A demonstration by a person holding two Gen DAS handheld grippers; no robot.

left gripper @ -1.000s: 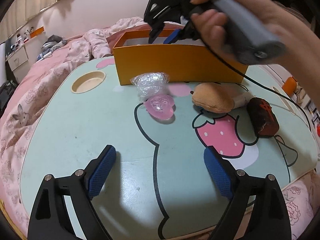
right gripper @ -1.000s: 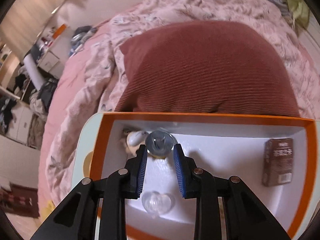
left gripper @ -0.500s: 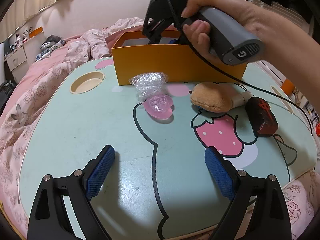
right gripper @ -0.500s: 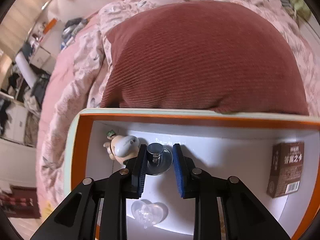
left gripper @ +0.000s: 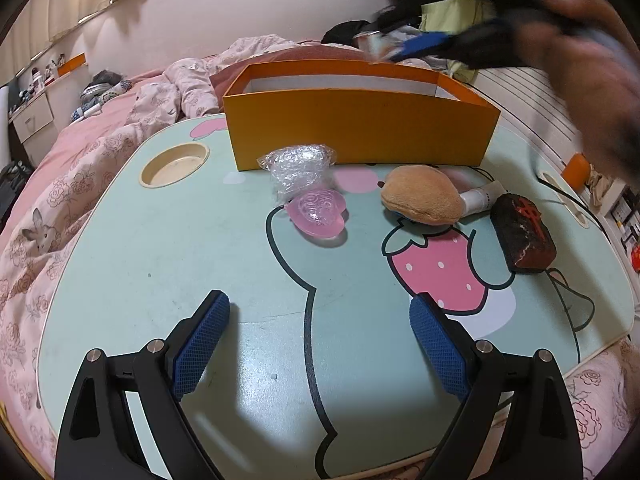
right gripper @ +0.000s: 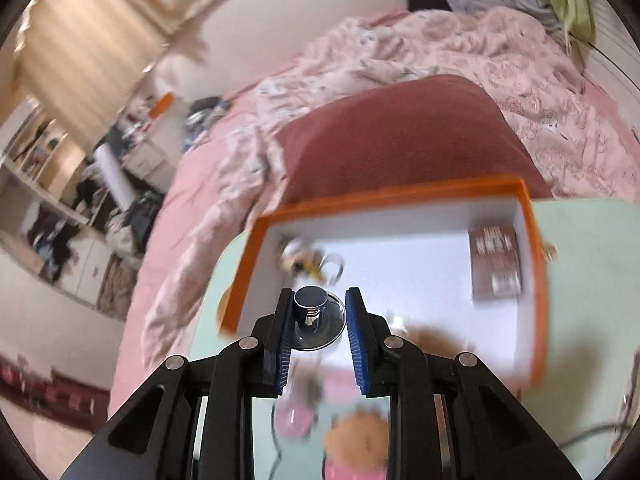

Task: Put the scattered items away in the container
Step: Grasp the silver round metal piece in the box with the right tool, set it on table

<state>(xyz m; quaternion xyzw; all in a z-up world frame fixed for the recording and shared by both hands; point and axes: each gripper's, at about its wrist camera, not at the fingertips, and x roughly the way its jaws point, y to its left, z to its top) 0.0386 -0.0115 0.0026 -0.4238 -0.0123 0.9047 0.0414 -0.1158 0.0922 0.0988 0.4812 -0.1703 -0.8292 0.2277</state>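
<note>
A shiny metal knob (right gripper: 316, 314) sits clamped between the blue pads of the right hand-held gripper (right gripper: 317, 334), above the near edge of the orange box (right gripper: 536, 280). In the box beyond it lie a brown packet (right gripper: 496, 262) and a blurred small figure (right gripper: 298, 258). The left hand-held gripper (left gripper: 320, 344) stands wide open and empty over the tabletop (left gripper: 160, 248). Ahead of it lie a pink heart (left gripper: 320, 214), bubble wrap (left gripper: 298, 168), a plush bun (left gripper: 420, 196) and a dark block (left gripper: 522, 232), before the box.
</note>
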